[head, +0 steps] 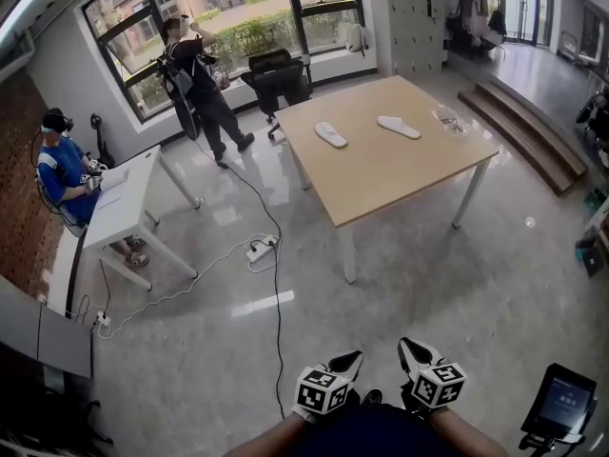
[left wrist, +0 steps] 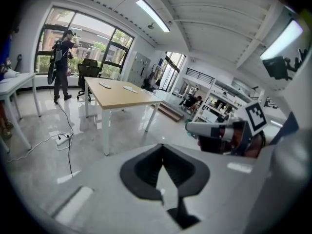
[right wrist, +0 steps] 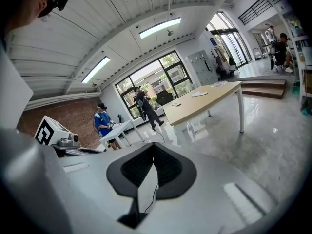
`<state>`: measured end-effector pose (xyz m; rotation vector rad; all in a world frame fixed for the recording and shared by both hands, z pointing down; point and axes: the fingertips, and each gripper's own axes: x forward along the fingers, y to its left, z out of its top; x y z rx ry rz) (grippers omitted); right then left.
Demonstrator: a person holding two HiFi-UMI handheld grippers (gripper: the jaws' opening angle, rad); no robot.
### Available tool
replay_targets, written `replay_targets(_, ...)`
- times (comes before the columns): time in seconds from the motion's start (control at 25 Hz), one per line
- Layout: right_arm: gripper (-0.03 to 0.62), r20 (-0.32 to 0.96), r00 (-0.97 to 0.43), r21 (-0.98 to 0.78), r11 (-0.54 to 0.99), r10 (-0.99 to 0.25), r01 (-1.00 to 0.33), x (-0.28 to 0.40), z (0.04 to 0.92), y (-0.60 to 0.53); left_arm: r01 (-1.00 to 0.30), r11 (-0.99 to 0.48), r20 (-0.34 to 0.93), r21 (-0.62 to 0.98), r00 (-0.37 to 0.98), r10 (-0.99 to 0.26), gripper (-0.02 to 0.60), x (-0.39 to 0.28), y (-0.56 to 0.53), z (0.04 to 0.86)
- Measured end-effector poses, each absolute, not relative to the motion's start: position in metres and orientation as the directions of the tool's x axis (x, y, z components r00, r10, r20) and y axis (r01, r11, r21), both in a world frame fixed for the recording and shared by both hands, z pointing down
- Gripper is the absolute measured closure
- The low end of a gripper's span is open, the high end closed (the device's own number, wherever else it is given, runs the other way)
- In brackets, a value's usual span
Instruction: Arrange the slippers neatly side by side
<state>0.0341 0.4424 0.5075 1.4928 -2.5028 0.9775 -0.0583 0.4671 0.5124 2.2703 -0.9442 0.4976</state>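
Note:
Two white slippers (head: 331,134) (head: 398,127) lie apart on the far half of a light wooden table (head: 381,179), both pointing roughly the same way. My left gripper (head: 353,357) and right gripper (head: 407,346) are held low near my body, far from the table, both shut with nothing in them. In the left gripper view the shut jaws (left wrist: 163,165) point toward the table (left wrist: 117,95), where the slippers (left wrist: 105,85) (left wrist: 130,88) show small. The right gripper view has its shut jaws (right wrist: 153,156) aimed at the same table (right wrist: 204,101) and slippers (right wrist: 176,104) (right wrist: 199,94).
A clear plastic item (head: 447,119) lies at the table's far right corner. A cable and power strip (head: 259,248) cross the floor left of the table. A person stands by the window (head: 200,79), another sits at a white desk (head: 128,203). Black chair (head: 276,79); steps (head: 528,131) on the right.

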Motion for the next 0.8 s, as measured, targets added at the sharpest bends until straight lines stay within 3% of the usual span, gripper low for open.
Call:
replay_targets(0.52,0.583,0.36,-0.39,-0.439,0.215,-0.848,-0.872,0.071,0.506,0.353,-0.648,-0.642,0.52,0.411,0.745,-0.419,0.578,-0.031,0.365,0.517)
replay_targets(0.8,0.583,0.376,-0.376,-0.413,0.21,-0.847,-0.886,0.047,0.504,0.285,-0.623,-0.656,0.505,0.425,0.765,-0.399,0.578,-0.048,0.29,0.513)
